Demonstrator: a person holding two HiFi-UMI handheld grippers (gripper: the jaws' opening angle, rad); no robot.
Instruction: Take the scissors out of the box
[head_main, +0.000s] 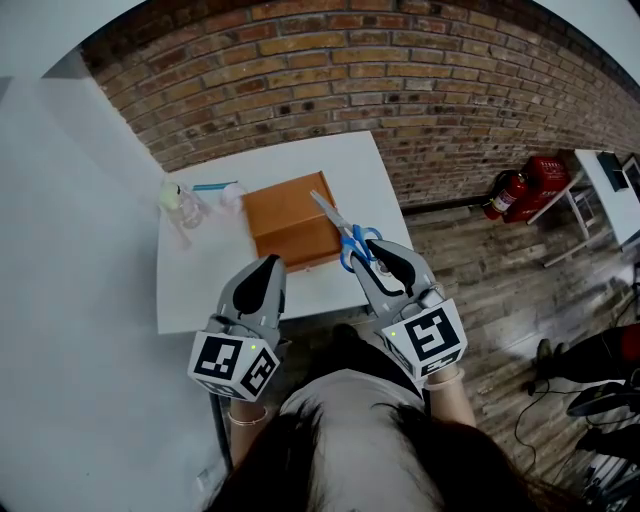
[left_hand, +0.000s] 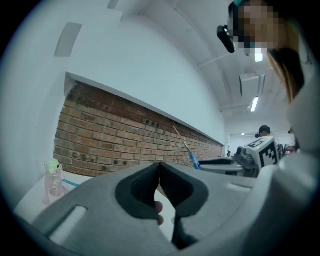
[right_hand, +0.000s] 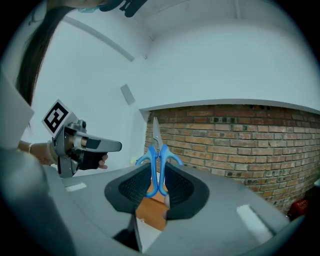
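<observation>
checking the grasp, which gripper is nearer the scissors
Right. The right gripper is shut on the scissors at their blue handles. The left gripper is apart from them, off to their left, jaws together on nothing.

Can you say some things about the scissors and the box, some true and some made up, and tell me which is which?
1. The right gripper grips the scissors by their blue handles. True.
2. The scissors lie inside the box. False: the right gripper holds them up, blades pointing away from the person.
3. The left gripper holds the bottle. False: its jaws are together with nothing between them, and the bottle stands on the table.
4. The box is orange-brown and sits on a white table. True.
5. The red fire extinguisher is on the table. False: it is on the floor by the brick wall.
</observation>
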